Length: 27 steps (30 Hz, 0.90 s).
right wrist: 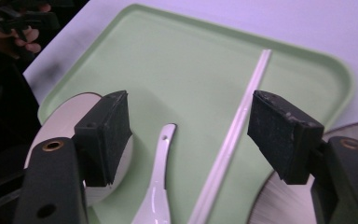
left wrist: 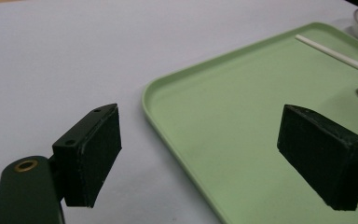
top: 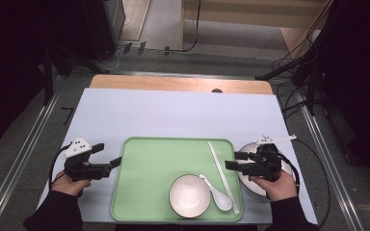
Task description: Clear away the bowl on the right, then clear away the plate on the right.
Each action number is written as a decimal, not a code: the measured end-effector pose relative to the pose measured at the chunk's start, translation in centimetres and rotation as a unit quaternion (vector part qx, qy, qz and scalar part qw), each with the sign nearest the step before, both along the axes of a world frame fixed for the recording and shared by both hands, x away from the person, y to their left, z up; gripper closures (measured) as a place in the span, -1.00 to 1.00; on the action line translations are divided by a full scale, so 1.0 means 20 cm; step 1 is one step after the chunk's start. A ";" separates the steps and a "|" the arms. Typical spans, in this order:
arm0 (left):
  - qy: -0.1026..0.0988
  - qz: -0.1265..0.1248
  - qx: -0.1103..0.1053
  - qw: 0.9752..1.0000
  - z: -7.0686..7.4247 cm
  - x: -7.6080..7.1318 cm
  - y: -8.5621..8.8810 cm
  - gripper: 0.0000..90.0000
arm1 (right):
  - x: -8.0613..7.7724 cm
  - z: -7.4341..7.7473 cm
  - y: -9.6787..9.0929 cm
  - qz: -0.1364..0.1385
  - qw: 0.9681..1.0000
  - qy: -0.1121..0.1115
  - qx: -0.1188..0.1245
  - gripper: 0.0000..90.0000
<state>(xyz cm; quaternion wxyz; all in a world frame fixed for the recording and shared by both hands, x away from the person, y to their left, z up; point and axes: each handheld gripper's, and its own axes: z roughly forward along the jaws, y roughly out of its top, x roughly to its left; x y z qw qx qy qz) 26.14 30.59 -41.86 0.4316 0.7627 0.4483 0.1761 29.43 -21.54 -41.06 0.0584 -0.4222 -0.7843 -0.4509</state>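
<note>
Green tray [top: 144, 187] sits lower centre, holding bowl [top: 189, 195], spoon [top: 217, 194], chopsticks [top: 223, 175]. My left gripper [top: 107, 156] and right gripper [top: 234, 160] gape empty. Glazed spoon looks slippery, breakable; I'd pinch its handle.

High view looks down from above; both gripper views sit low and close, sharing the tray [top: 144, 192] [left wrist: 242, 116] [right wrist: 186, 70].

White bowl [top: 189, 195], spoon [top: 217, 194], chopsticks [top: 223, 175] on green tray [top: 144, 183].
</note>
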 end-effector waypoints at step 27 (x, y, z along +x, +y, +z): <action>-0.002 -0.016 -0.035 0.999 0.00 -0.01 0.04 -0.40 | 0.01 -0.08 -0.49 -0.129 0.992 -0.007 -0.006 -0.26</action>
